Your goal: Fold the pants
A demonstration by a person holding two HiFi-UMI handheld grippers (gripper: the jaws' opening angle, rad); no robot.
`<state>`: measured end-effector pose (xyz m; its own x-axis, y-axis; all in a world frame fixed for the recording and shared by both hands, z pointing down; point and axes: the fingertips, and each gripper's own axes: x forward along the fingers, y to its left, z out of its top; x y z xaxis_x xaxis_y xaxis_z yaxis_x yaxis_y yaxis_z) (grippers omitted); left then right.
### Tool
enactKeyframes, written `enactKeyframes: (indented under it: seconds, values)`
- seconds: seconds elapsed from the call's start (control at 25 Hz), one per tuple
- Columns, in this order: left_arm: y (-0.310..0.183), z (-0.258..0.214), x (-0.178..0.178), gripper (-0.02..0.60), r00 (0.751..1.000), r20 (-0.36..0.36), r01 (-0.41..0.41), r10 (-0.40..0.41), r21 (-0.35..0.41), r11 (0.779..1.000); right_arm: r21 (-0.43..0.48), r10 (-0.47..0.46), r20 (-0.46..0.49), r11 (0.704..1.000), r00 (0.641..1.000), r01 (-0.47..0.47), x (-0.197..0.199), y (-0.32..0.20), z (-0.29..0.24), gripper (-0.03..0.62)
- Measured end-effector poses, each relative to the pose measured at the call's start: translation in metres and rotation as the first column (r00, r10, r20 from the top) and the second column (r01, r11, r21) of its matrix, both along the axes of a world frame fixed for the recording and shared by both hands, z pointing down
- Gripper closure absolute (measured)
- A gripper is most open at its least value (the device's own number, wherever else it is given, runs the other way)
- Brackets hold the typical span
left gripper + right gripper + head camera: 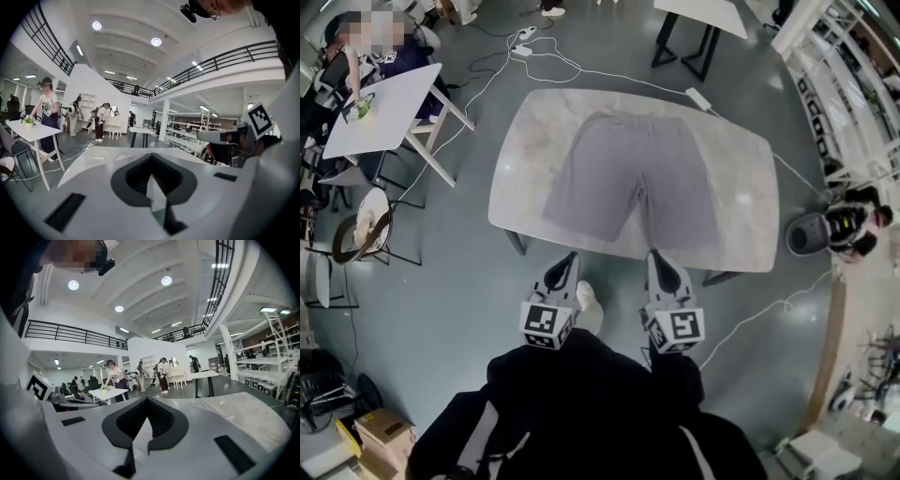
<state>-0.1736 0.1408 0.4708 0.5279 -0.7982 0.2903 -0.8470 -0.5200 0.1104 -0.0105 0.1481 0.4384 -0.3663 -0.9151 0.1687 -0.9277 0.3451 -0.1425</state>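
A: Floor?
B: Grey-blue floor (441,309), slight sheen. White cables (544,61) trail across it to a power strip (523,49).
A: Furniture?
B: Pale stone-look table (741,187) at centre. White table (384,108) at upper left, with a round-seated chair (370,225) near it. Black-legged table (694,42) at the top edge. White shelving (834,103) along the right side. Cardboard boxes (384,433) at lower left. The round dark object (806,234) beside the centre table is possibly a bin; the view is too small to tell.
A: Overhead?
B: High white ceiling, round recessed lights (156,41). A black balcony railing (225,58) runs along an upper level. White walls (89,84) and a white column (225,357).
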Motion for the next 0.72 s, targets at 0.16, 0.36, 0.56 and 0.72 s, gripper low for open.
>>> enactKeyframes:
  seconds: [0.16, 0.36, 0.56, 0.72]
  values:
    - [-0.043, 0.006, 0.001, 0.58, 1.0, 0.008, 0.022, -0.022, -0.02, 1.0, -0.028, -0.029, -0.014, 0.999, 0.999, 0.029, 0.0, -0.051, 0.004, 0.591]
    - [-0.09, 0.014, -0.007, 0.58, 0.998, 0.018, 0.059, -0.058, -0.049, 0.997, -0.073, -0.073, -0.011, 0.995, 0.997, 0.072, -0.007, -0.111, 0.015, 0.591]
    - [-0.124, 0.028, -0.007, 0.58, 0.992, 0.027, 0.124, -0.122, -0.089, 0.988, -0.098, -0.145, -0.012, 0.985, 0.989, 0.143, -0.009, -0.163, 0.022, 0.591]
    - [-0.149, 0.038, -0.013, 0.58, 0.978, 0.041, 0.206, -0.203, -0.094, 0.974, -0.128, -0.223, -0.004, 0.967, 0.975, 0.22, -0.016, -0.202, 0.035, 0.59]
